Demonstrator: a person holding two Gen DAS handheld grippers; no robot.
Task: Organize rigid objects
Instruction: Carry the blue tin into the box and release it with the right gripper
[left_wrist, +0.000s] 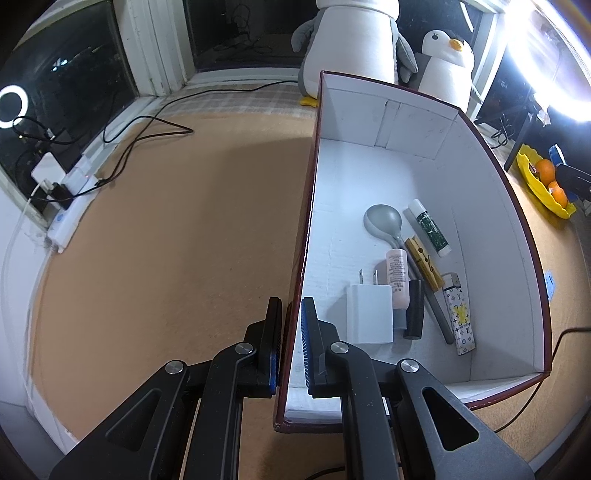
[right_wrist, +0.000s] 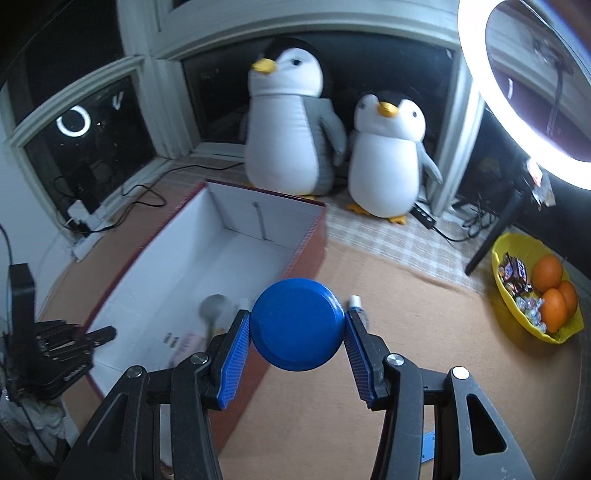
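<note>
Step in hand, as judged: a blue disc (right_wrist: 297, 324) is being carried to the box (left_wrist: 388, 122) for placement among items already sorted there. The right gripper (right_wrist: 298, 328) is closed on the disc, which is held by its rim between the two ribbed blue pads (right_wrist: 236, 354); the disc is round, smooth, matte plastic, and is seen just ahead of the fingertips, above the box's near right wall. The left gripper (left_wrist: 291, 332) is set narrow astride the box's left wall, one finger outside and one inside; whether the wall is actually pinched cannot be told, a thin gap being visible on each side. The box is rigid card, dark red outside, white within. Ahead and to the right of the left gripper, on the box floor, are laid a white charger (left_wrist: 369, 314), a pink bottle (left_wrist: 398, 277), a grey spoon (left_wrist: 384, 221), a wooden clothespin (left_wrist: 424, 263), a white tube (left_wrist: 430, 227) and a patterned lighter (left_wrist: 460, 317). The next move is judged to call for a lowering onto bare floor left of the charger, then release.
</note>
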